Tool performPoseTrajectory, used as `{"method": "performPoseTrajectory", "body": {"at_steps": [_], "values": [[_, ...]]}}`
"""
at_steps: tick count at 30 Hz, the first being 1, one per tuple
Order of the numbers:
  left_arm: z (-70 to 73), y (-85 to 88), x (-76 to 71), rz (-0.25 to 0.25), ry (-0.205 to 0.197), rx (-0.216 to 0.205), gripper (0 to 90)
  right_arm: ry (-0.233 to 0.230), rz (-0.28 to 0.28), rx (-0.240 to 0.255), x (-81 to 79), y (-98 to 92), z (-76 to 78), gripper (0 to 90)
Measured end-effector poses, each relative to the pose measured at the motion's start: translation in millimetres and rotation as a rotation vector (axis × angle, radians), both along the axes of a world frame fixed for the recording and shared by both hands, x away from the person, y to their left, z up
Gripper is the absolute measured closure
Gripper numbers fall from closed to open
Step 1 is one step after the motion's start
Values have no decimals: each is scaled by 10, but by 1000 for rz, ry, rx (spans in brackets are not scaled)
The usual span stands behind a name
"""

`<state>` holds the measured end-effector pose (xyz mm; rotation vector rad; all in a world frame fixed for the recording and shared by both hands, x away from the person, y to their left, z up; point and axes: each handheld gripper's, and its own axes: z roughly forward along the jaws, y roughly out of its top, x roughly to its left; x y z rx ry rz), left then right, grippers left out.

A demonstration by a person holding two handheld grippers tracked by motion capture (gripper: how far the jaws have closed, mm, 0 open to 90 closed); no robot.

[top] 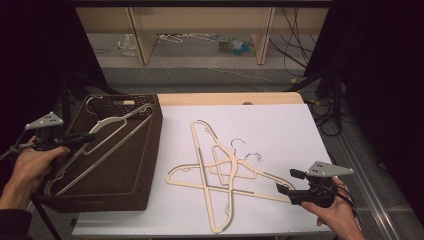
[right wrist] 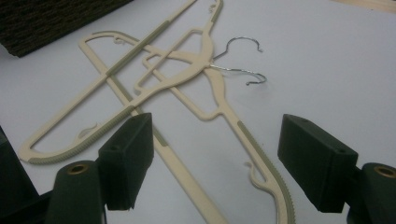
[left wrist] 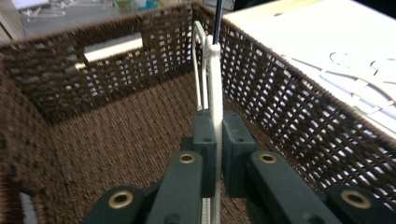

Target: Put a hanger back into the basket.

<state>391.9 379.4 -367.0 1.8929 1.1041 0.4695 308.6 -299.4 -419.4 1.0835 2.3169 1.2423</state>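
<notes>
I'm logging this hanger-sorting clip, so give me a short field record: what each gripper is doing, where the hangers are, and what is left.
left gripper: shut on a cream hanger, held inside the brown wicker basket
right gripper: open, holding nothing, over the hangers on the table
hangers on the table: two cream ones, crossed, metal hooks side by side
table: white top
left to do: the two crossed hangers are not yet in the basket

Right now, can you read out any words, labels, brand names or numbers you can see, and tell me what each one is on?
None: no readable text anywhere.
Hangers on the table: plain cream plastic, no markings to make out.
Hanger in the left gripper: no markings.
Wicker basket: no label or tag.
Grippers: black jaws, no lettering visible.
Items on the far floor: too small and blurred to read.
</notes>
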Motion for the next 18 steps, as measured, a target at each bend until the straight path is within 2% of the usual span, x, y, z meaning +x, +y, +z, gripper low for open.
{"method": "performPoseTrajectory", "body": {"at_steps": [2, 3, 5, 8, 13, 16, 18], "values": [[-68, -18, 42, 3, 25, -2, 854, 0, 0, 0, -1, 1, 0, 280], [-98, -4, 67, -7, 42, 17, 854, -1, 1, 1, 1, 1, -1, 280], [-184, -26, 109, 15, 50, -11, 853, 8, 2, -11, -2, -3, 6, 280], [-284, -19, 147, 25, 68, -41, 848, 0, 2, 4, -3, 4, -1, 279], [-342, 29, 151, 50, 65, -34, 836, 11, 2, -11, -3, -6, 1, 279], [-341, 43, 149, 71, 68, -17, 835, 3, 6, 2, 1, 10, -9, 279], [-339, 71, 156, 104, 80, 9, 818, 3, 6, 1, -1, 13, -8, 279]]}}
